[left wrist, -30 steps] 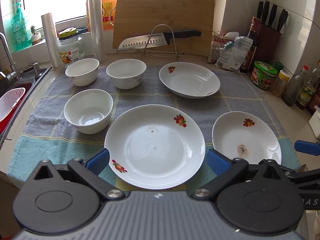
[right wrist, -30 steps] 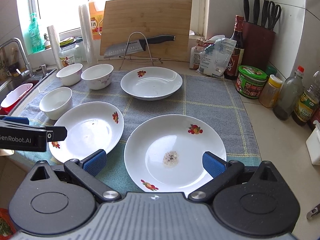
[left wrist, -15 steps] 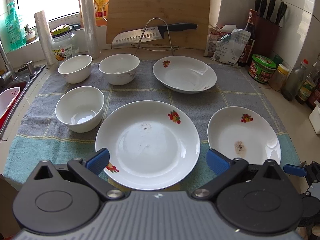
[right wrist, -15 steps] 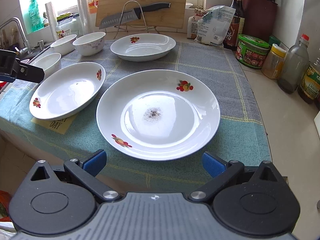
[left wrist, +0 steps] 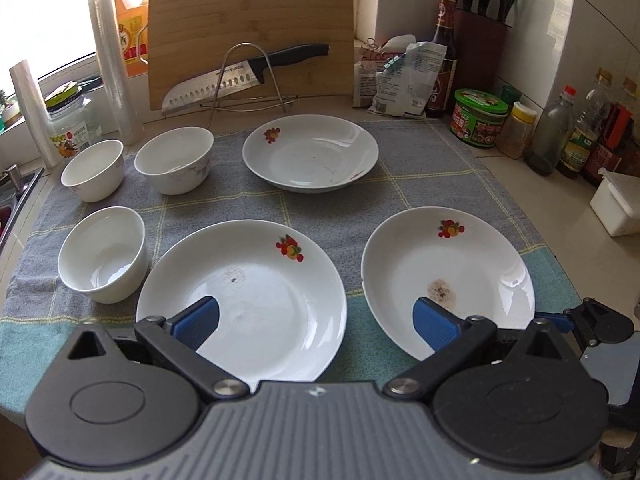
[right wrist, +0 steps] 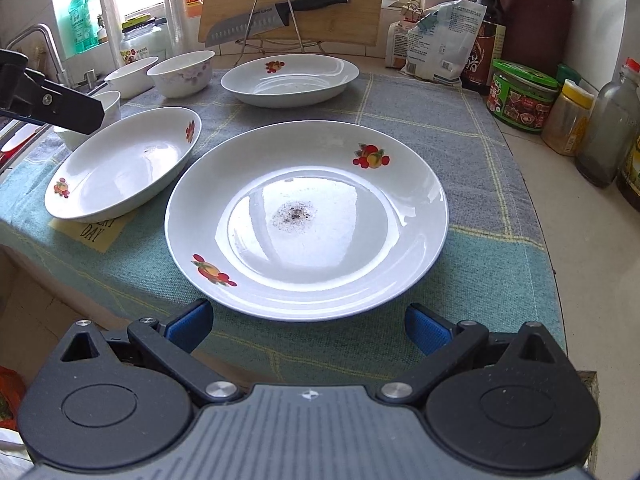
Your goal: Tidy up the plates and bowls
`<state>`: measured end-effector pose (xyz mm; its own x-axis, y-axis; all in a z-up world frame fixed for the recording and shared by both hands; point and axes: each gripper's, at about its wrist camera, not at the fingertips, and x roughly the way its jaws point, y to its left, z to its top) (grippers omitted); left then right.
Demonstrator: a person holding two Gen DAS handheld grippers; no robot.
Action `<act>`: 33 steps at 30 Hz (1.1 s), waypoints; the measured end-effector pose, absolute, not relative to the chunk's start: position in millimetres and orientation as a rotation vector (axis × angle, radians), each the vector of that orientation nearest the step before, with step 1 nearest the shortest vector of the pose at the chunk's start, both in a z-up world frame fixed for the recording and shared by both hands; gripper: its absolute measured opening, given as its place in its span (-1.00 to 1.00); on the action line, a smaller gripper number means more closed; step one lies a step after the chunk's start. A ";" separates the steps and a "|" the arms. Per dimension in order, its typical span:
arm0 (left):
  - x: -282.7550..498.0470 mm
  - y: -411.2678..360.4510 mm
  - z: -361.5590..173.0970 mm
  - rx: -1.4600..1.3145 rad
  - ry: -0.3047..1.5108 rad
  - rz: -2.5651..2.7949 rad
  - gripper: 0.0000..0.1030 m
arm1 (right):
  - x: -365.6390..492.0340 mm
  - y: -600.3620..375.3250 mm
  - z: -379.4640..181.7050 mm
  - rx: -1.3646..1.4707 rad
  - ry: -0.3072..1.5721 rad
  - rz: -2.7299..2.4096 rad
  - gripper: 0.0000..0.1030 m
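Setting: a kitchen bench covered by a grey and teal checked cloth, with three white plates and three white bowls laid out on it.
Landmark: a bamboo cutting board leans upright against the wall at the back; a black-handled knife rests on a wire stand in front of it.
Left gripper: its blue-padded fingers are spread wide and hold nothing; it hangs at the cloth edge farthest from the cutting board.
Right gripper: its fingers are likewise spread wide and empty, low at the bench edge, just short of the speckled plate's near rim.
Middle plate: a white plate with red fruit prints, straight out from the cutting board, at the near edge of the cloth.
Speckled plate: a white fruit-print plate with dark crumbs at its centre, just right of the middle plate; from the right wrist view their rims look nearly touching.
Far plate: a deeper white fruit-print plate, directly in front of the cutting board.
Back bowls: a white floral bowl and a plain white bowl sit side by side, left of the far plate.
Near bowl: a plain white bowl just left of the middle plate.
Right of the cutting board: a green-lidded jar and bottles along the wall.
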<state>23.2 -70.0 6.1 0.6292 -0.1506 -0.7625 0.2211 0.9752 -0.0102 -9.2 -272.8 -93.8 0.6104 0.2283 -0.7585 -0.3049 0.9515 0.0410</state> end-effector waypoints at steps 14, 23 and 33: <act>82.3 -120.5 -9.2 0.236 0.974 -0.570 0.98 | -9.5 -280.0 -97.2 -0.099 0.812 0.341 1.00; 148.8 -144.7 -38.6 0.358 1.079 -0.779 0.98 | -4.3 -268.6 -99.9 -0.115 0.825 0.308 1.00; 182.6 -166.5 -69.2 0.390 1.209 -1.025 0.98 | 2.9 -257.3 -101.8 -0.136 0.845 0.269 1.00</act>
<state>182.6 -166.5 -69.2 -0.0006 -0.4392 -0.8984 0.8147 0.5207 -0.2552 2.9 -257.3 -101.8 0.6329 0.1801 -0.7530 -0.2879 0.9576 -0.0129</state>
